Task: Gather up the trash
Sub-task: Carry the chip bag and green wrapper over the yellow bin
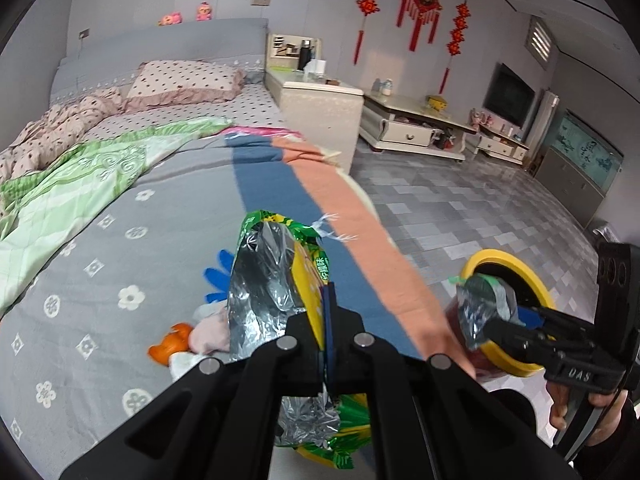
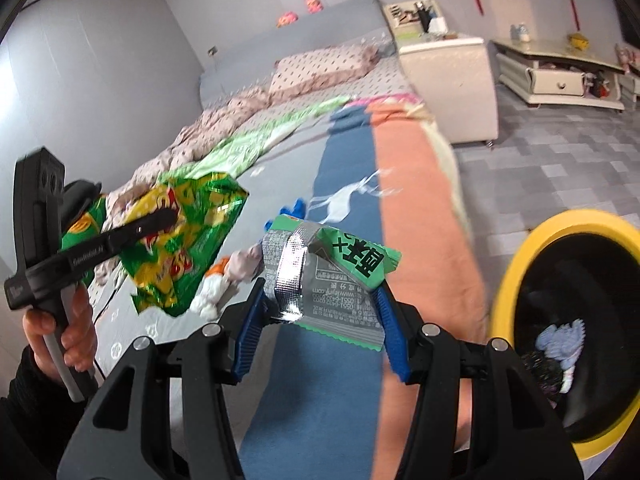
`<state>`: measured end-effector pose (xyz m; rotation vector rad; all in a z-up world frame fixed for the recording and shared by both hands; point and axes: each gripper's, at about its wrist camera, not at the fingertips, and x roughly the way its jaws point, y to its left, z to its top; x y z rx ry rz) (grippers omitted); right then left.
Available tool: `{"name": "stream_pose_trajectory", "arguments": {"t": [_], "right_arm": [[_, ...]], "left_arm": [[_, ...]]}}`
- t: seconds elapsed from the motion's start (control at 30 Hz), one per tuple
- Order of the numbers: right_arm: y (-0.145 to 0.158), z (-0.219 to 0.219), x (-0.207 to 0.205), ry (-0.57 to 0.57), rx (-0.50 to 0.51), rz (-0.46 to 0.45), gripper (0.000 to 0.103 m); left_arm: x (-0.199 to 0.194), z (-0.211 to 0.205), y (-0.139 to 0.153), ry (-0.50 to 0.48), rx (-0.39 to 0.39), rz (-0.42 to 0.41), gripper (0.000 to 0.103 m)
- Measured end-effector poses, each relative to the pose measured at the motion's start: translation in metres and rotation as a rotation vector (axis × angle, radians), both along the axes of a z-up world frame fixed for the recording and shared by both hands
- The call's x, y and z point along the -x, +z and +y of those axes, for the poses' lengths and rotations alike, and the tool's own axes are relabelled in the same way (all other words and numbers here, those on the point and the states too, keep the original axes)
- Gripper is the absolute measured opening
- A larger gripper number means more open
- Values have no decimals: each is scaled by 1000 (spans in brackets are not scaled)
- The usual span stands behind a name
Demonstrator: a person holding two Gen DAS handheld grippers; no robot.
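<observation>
The left hand-held gripper point(image 1: 326, 320) was clamped flat on a green-yellow snack bag point(image 1: 276, 280); the right hand-held gripper point(image 2: 320, 312) held a small green wrapper point(image 2: 328, 276) half-wide. Both looked light, crinkly, slippery (edge grips suit them). Below lay the bed point(image 1: 120, 240); a yellow-rimmed bin point(image 2: 560, 320) stood beside it on the tiled floor point(image 1: 460, 200).

The room is bright with soft, even light. Edges bend round and go dark in the corners. The right wrist picture is smeary; shiny foil glints.
</observation>
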<state>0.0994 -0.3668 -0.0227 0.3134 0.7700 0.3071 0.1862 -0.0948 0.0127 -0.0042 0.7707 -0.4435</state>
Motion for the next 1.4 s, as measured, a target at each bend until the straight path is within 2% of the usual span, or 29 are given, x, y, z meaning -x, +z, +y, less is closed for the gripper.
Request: {"name": "stream_pose_trajectory", "arguments": {"t": [0.53, 0.87, 1.07, 1.4], "right_arm": [[51, -111, 20, -208, -11, -85, 51], [65, -169, 37, -314, -2, -104, 51], [63, -200, 43, -365, 0, -95, 51], [35, -237, 45, -422, -4, -33, 51]], "left_arm": [[3, -110, 22, -181, 55, -25, 0], [10, -172, 18, -258, 81, -14, 0], [12, -203, 12, -278, 77, -14, 0], [12, -241, -11, -305, 68, 28, 0]]}}
